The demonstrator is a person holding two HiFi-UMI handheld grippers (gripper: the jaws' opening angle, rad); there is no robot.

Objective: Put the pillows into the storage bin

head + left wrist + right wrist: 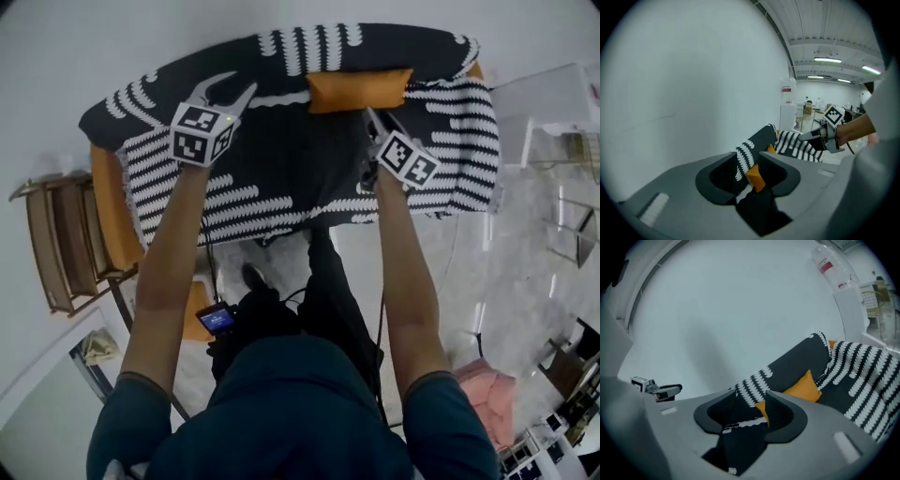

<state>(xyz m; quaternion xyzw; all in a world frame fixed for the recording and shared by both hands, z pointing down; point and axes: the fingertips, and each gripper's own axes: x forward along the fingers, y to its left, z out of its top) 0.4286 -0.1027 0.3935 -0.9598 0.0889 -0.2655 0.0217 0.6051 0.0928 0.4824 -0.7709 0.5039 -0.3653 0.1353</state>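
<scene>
while the left tool (234,84) and right tool (375,118) hang over a sofa (281,192), an orange pillow (360,90) lies against its back.
both tools' jaws are spread, empty.

Black-and-white throw (234,202); wooden rack (56,246) near left end; white table (539,98) right.

We scan for print and find nothing we can read. The cubes (200,134) on the left claw (228,89) and right claw (377,117) carry only black-and-white square patterns. The red label (826,266) on the water bottle (836,276) blurs out, and the small lit screen (217,320) is too tiny.
</scene>
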